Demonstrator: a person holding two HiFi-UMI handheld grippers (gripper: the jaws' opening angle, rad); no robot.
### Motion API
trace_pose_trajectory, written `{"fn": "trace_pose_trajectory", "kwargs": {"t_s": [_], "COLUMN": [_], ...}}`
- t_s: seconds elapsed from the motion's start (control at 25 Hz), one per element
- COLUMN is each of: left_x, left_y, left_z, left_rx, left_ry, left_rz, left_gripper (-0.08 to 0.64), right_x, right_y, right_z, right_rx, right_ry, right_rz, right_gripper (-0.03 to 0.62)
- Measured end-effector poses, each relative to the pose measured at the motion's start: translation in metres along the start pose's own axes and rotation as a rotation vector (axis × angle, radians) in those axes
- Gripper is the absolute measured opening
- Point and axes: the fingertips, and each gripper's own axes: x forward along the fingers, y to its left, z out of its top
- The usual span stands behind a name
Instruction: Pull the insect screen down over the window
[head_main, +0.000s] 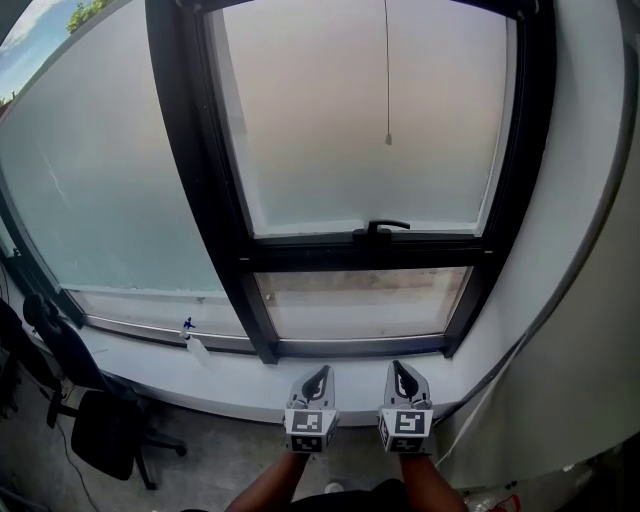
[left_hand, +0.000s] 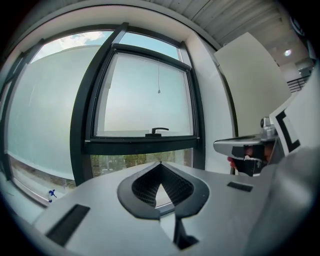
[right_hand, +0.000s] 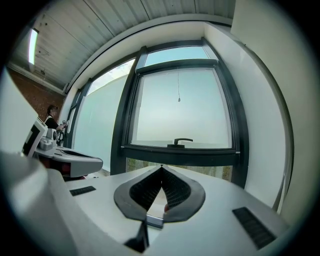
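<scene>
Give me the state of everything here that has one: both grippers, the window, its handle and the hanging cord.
Left gripper: shut, empty, short of the sill.
Right gripper: shut, empty, beside the left one.
Window: looks closed.
Handle: lying level along the lower frame.
Pull cord: hanging free over the pane, untouched.
Insect screen: none seen drawn down.

In front of me a white window sill (head_main: 140, 365) runs along the foot of the glass. One small bottle (head_main: 195, 343) with a blue top rests on it. Under the sill, a black office chair (head_main: 105, 425) stands on the grey floor (head_main: 215, 465).
</scene>
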Motion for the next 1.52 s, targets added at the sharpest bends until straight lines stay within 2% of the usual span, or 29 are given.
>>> {"fn": "trace_pose_trajectory", "kwargs": {"t_s": [0.12,0.2,0.32,0.52,0.64,0.76,0.88,1.2,1.36,1.52], "left_x": [0.014,0.027,0.047,0.087,0.113,0.137,0.156,0.19,0.203,0.214], "left_y": [-0.002,0.002,0.008,0.013,0.02,0.019,0.022,0.03,0.04,0.046], "left_z": [0.005,0.005,0.013,0.013,0.023,0.028,0.03,0.037,0.036,0.043], "left_rx": [-0.034,-0.022,-0.018,-0.031,-0.039,-0.046,-0.045,-0.06,-0.032,-0.027], "left_ry": [0.012,0.026,-0.003,-0.006,-0.021,-0.008,0.002,0.004,-0.011,-0.015], "left_rz": [-0.027,-0.014,0.015,0.01,0.045,0.04,0.057,0.092,0.109,0.094], "left_gripper": [-0.006,-0.006,-0.006,-0.006,-0.006,-0.006,-0.006,-0.006,-0.006,-0.006], "right_x": [0.011,0.019,0.037,0.077,0.105,0.13,0.145,0.182,0.194,0.205], "right_y": [-0.004,-0.01,-0.022,-0.042,-0.055,-0.073,-0.086,-0.104,-0.106,-0.106], "right_z": [-0.001,-0.003,-0.007,-0.001,0.004,0.001,0.005,-0.005,-0.007,-0.001], "right_rx": [-0.001,-0.001,-0.009,-0.038,-0.013,-0.03,-0.005,-0.026,-0.012,-0.011], "right_ry": [0.002,0.006,0.012,0.002,0.005,-0.009,0.024,-0.01,-0.008,-0.01], "right_rz": [0.0,-0.004,0.0,0.028,0.048,0.06,0.052,0.103,0.101,0.084], "right_gripper": [-0.003,-0.003,-0.003,-0.003,-0.003,-0.003,-0.003,-0.003,-0.003,-0.003]}}
